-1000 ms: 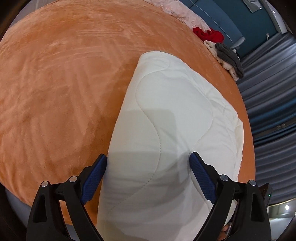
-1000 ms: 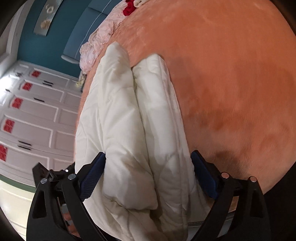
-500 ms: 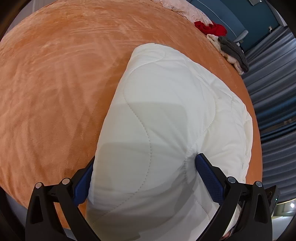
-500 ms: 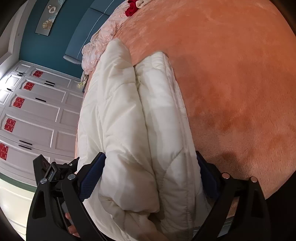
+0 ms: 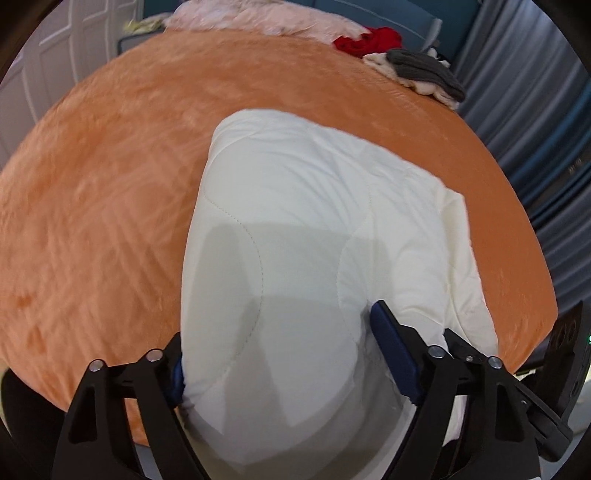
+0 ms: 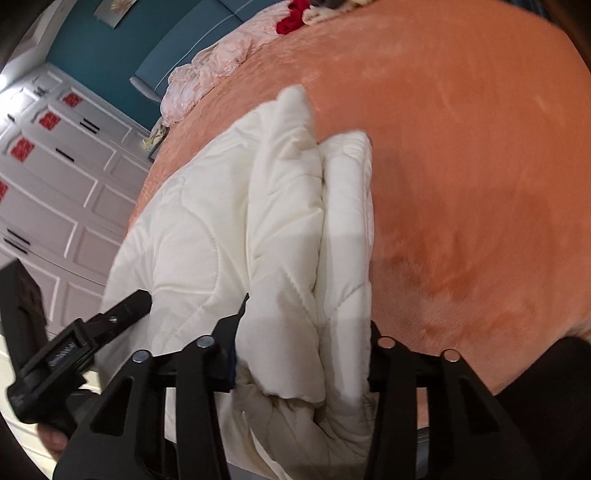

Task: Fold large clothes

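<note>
white quilt hides the left hand-held gripper pads.

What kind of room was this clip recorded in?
Most likely a bedroom: a wide bed under an orange plush blanket, a white quilt lying on it, and white panelled wardrobe doors along the wall.

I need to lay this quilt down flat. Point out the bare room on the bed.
Free: the orange bedspread left of the white quilt, up to the pink bedding. Crowded: the far right corner, with red and grey clothes.
</note>
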The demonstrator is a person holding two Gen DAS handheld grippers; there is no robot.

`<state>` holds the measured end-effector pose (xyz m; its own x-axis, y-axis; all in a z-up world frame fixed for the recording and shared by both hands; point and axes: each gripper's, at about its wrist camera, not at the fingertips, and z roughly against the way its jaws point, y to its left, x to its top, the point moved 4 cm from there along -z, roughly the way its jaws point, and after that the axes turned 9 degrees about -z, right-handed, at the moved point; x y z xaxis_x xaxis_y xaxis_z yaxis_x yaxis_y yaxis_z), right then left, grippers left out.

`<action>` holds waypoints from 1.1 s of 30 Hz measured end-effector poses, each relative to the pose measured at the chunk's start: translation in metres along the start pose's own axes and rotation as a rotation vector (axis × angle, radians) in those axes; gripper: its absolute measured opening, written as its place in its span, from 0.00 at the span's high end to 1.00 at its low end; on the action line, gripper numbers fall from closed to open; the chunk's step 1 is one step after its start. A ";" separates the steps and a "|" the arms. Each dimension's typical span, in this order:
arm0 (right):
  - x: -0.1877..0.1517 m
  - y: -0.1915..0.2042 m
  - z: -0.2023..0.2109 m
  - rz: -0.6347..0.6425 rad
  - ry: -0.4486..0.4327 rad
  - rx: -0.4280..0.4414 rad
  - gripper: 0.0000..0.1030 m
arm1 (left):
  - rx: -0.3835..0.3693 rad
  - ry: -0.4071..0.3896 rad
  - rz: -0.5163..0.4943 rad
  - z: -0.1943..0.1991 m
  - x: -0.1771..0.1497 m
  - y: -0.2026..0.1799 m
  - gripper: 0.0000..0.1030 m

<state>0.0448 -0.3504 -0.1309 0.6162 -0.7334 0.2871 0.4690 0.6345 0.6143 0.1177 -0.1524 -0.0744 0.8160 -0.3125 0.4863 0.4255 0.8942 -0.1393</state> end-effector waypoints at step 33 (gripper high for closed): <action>0.038 0.098 0.187 0.216 -0.433 0.103 0.66 | -0.092 -0.455 -0.196 0.197 0.066 -0.065 0.34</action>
<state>-0.0040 -0.3611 0.0774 0.3627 -0.6354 0.6817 0.2808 0.7720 0.5702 0.0665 -0.1677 0.1366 0.4728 -0.2821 0.8348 0.6030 0.7944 -0.0731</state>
